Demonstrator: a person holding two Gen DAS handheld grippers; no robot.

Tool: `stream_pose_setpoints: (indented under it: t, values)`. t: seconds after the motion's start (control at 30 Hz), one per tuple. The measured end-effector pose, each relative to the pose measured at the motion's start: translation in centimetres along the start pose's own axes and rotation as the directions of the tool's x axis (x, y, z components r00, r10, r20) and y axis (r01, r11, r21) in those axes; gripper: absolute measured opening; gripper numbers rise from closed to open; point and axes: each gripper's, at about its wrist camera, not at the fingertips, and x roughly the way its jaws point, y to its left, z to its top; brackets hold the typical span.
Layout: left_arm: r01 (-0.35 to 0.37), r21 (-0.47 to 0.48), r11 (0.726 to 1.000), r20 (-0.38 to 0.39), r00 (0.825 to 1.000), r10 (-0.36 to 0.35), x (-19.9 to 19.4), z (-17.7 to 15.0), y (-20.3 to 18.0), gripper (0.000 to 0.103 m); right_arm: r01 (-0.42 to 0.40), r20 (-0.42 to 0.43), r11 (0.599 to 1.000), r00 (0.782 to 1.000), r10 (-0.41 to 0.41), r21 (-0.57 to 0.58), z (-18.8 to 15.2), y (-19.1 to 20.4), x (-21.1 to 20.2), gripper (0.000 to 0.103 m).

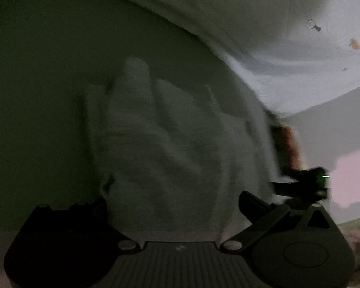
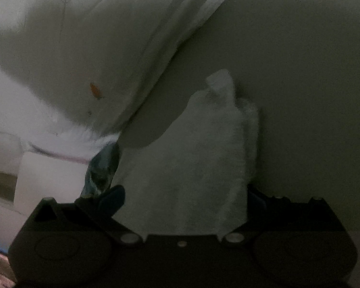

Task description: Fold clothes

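Observation:
A white garment (image 1: 264, 24) with small printed figures hangs close in front of both cameras, dim and blurred. In the left wrist view a bunched fold of it (image 1: 160, 144) stands between the finger bases of my left gripper (image 1: 156, 110), which is shut on it, fingertips buried in fabric. The right wrist view shows a tapering wad of the same cloth (image 2: 204, 168) pinched in my right gripper (image 2: 216, 100), while the main sheet (image 2: 84, 48) billows at upper left. The right gripper (image 1: 302, 182), with a green light, shows at the left view's right side.
A pale wall or surface (image 2: 300, 72) fills the background. A white block (image 2: 48, 180) and a pinkish area (image 1: 352, 172) sit at the outer edges. A dark bluish shape (image 2: 103, 168) is beside the right gripper's left finger; I cannot tell what it is.

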Motion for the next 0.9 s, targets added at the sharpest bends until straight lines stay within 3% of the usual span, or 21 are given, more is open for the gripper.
stream_pose_setpoints:
  t: [0.13, 0.37, 0.43, 0.47, 0.57, 0.63, 0.73, 0.9]
  values:
    - [0.050, -0.021, 0.999, -0.021, 0.998, -0.051, 0.5, 0.2, 0.3, 0.103, -0.023, -0.063, 0.999, 0.998, 0.020, -0.043, 0.2, 1.3, 2.3, 0.103]
    - [0.187, -0.102, 0.977, -0.026, 0.981, -0.190, 3.0, -0.1, 0.5, 0.102, -0.078, -0.101, 0.997, 0.992, 0.077, -0.011, 0.1, 2.6, 5.1, 0.103]
    - [0.178, -0.103, 0.979, -0.017, 0.983, -0.180, 3.9, -0.3, -0.5, 0.102, -0.067, -0.107, 0.998, 0.992, 0.065, -0.011, -0.1, 3.2, 5.7, 0.103]
    - [0.157, -0.099, 0.983, -0.012, 0.987, -0.159, 3.8, -0.5, -1.0, 0.098, -0.050, -0.109, 0.999, 0.993, 0.049, -0.005, -0.2, 3.5, 6.0, 0.098]
    - [0.082, -0.083, 0.993, 0.003, 0.997, -0.082, 3.5, -1.1, -2.5, 0.070, 0.037, -0.081, 0.999, 0.996, -0.037, -0.002, -0.9, 4.8, 6.0, 0.051]
    - [0.073, -0.103, 0.992, 0.030, 0.997, -0.070, 3.1, -1.5, -3.2, 0.063, 0.082, -0.043, 0.997, 0.996, -0.082, -0.001, -1.4, 5.6, 5.3, 0.046]
    - [0.068, -0.085, 0.994, 0.049, 0.997, -0.064, 2.5, -1.9, -4.8, 0.060, 0.079, 0.032, 0.996, 0.996, -0.080, 0.033, -2.4, 6.7, 3.3, 0.044]
    - [0.134, 0.007, 0.991, 0.052, 0.990, -0.134, 2.2, -1.7, -9.3, 0.060, 0.057, 0.156, 0.997, 0.986, -0.065, 0.059, -3.7, 8.7, -2.0, 0.043]
